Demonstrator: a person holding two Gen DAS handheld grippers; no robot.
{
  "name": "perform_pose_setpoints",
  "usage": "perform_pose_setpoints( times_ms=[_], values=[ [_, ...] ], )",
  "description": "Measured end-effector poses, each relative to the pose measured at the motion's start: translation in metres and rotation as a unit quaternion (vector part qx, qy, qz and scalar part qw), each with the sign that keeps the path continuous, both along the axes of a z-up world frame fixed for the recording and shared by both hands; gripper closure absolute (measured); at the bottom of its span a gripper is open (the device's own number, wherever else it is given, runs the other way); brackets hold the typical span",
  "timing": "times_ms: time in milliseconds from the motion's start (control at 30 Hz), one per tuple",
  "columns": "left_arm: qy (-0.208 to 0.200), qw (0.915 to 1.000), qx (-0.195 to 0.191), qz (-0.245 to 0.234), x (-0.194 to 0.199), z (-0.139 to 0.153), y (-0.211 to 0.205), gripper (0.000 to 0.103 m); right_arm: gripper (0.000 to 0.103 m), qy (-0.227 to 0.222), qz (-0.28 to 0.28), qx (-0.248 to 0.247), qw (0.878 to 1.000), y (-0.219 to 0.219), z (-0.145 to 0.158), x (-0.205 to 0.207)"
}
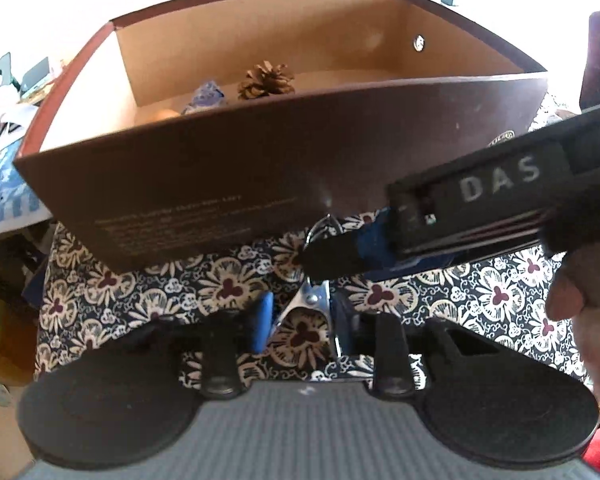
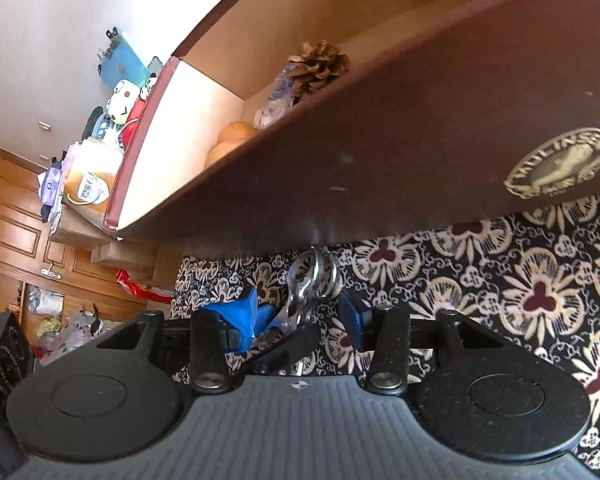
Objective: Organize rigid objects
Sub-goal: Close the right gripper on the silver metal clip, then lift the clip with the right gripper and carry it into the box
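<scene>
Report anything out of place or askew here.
The metal clip is the odd one out. It is on the floral cloth just in front of the brown box, while the pine cone is already inside. Nothing looks spilled or damaged.

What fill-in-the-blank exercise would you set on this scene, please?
The open brown box holds a ___ that shows above its near wall.
The left gripper has a metal ___ between its blue pads.
The right gripper bears the letters ___ on its side.
Missing words: pine cone; clip; DAS.
</scene>
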State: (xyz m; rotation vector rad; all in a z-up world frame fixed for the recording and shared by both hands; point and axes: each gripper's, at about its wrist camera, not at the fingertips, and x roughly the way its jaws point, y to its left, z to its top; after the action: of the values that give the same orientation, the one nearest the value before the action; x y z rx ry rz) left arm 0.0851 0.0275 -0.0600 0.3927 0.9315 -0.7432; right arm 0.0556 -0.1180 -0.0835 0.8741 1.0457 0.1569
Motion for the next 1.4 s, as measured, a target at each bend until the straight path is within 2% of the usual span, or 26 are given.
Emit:
perform_pose_setpoints(
  times_ms=[167,200,233,367,433,500,533,700,933,1133,1267,1400],
  values=[
    [-0.008,0.9999,-0.005,-0.005,-0.006,0.001,0.004,0.075,0.074,-0.015,0.007,-0.020,1.000,0.005,0.002,0.002],
    [-0.005,0.9999,-0.008,-0.007,-0.006,0.002,0.003,0.078,0.075,-0.017,0.012,-0.027,0.999,0.007,0.003,0.003],
    [-0.001,0.9999,-0.011,-0.010,-0.006,0.002,0.002,0.082,0.080,-0.021,0.017,-0.033,0.999,0.009,0.004,0.003],
    [-0.004,0.9996,-0.015,-0.023,-0.010,0.002,-0.001,0.083,0.087,-0.022,0.018,-0.038,0.999,0.006,0.002,0.004],
    [-0.006,0.9996,-0.015,-0.025,-0.011,0.001,-0.002,0.078,0.093,-0.021,0.018,-0.044,0.999,0.006,0.002,0.004],
    [-0.003,0.9995,-0.017,-0.028,-0.010,0.001,-0.004,0.068,0.097,-0.021,0.016,-0.049,0.998,0.006,0.001,0.002],
    [-0.002,0.9994,-0.019,-0.030,-0.010,0.001,-0.003,0.069,0.099,-0.020,0.015,-0.050,0.998,0.006,0.001,0.001],
    [0.000,0.9982,-0.019,-0.057,-0.012,0.000,-0.007,0.072,0.098,-0.025,0.009,-0.042,0.999,0.004,-0.001,-0.002],
    [0.001,0.9983,-0.025,-0.053,-0.007,0.000,-0.009,0.080,0.097,-0.031,0.003,-0.042,0.999,0.006,-0.001,-0.006],
    [0.000,0.9982,-0.023,-0.055,-0.006,0.001,-0.009,0.082,0.101,-0.026,-0.011,-0.026,0.999,0.006,-0.002,-0.016],
    [0.016,0.9976,-0.034,-0.058,-0.004,0.002,-0.007,0.082,0.101,-0.029,-0.021,-0.026,0.999,0.006,0.003,-0.023],
    [0.013,0.9965,-0.038,-0.074,-0.010,0.008,-0.006,0.082,0.101,-0.040,-0.040,-0.024,0.998,0.002,0.014,-0.038]
  ],
)
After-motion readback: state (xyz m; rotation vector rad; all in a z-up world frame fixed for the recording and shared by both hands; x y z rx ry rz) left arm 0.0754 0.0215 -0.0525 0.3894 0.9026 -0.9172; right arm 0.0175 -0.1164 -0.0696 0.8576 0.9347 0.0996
